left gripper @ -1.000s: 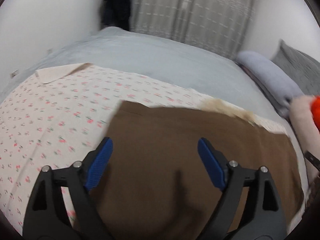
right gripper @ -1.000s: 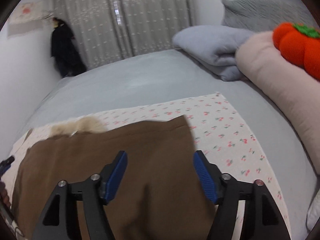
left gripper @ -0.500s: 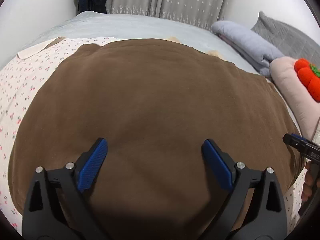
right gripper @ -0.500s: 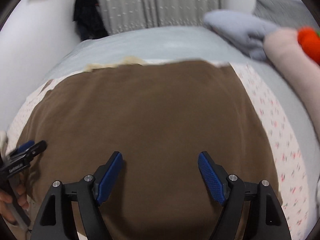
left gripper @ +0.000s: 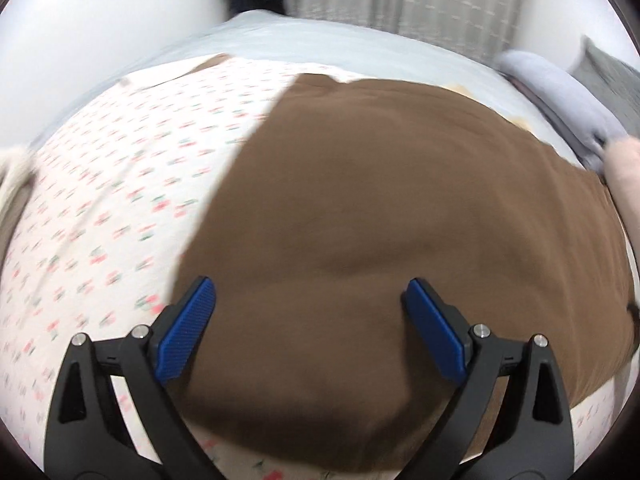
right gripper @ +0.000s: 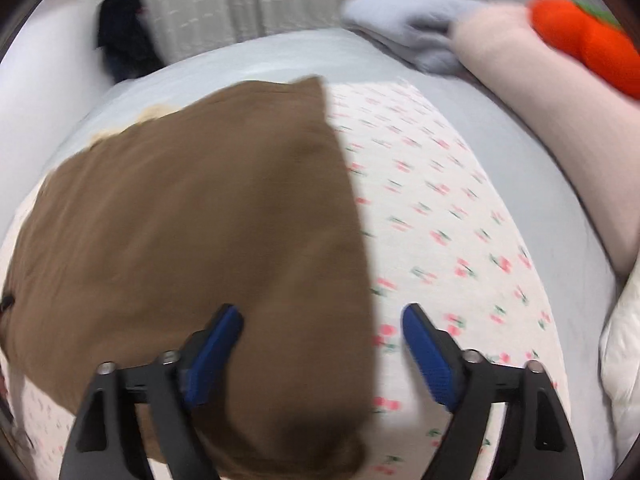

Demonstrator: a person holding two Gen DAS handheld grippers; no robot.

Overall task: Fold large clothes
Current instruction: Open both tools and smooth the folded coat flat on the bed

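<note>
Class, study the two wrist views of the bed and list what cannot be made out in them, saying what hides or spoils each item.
- Brown garment: near edge is hidden behind the left gripper in the left wrist view; its type is unclear.
- Floral sheet: the print is motion-blurred in the right wrist view.
- Orange plush: cut off by the right wrist frame edge.
- Dark clothing by the curtain: blurred.
</note>
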